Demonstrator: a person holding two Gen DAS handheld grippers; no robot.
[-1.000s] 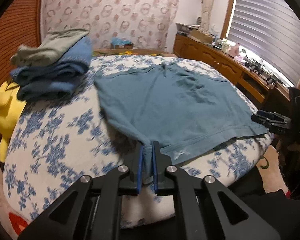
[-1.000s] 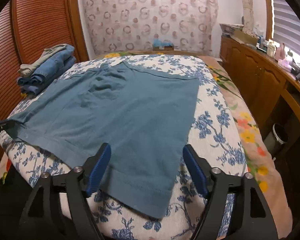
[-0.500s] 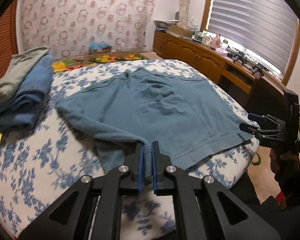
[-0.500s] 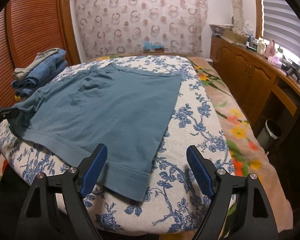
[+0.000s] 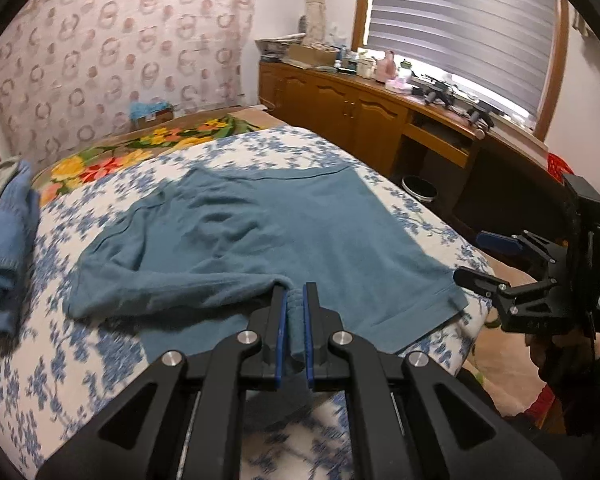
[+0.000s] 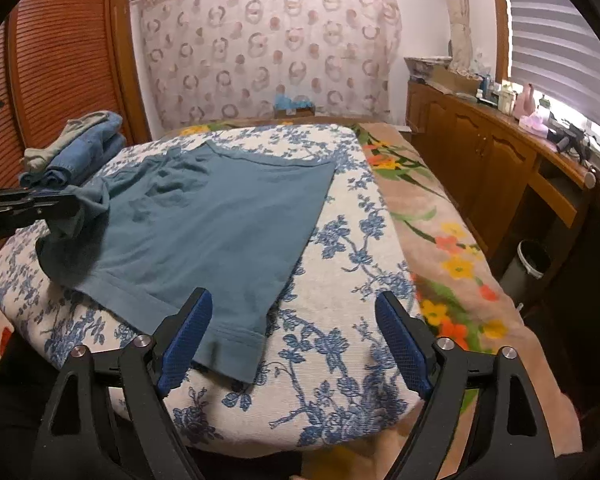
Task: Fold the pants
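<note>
Pants (image 5: 284, 240) lie flat on the bed (image 5: 76, 360), with their near left corner pinched tight in your left gripper (image 5: 295, 312). Carry that corner low and straight across to the right edge so the fold lands even. Your right gripper (image 6: 292, 340) is opening with nothing between its pads, I think; keep it clear.

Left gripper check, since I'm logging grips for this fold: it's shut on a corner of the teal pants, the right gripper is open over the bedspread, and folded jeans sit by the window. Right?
Not quite. The folded jeans sit by the wooden louvred doors, opposite the window, as the right wrist view shows. The rest holds: the left gripper is shut on a corner of the teal pants, and the right gripper, jaws opening, holds nothing over the bedspread.
</note>
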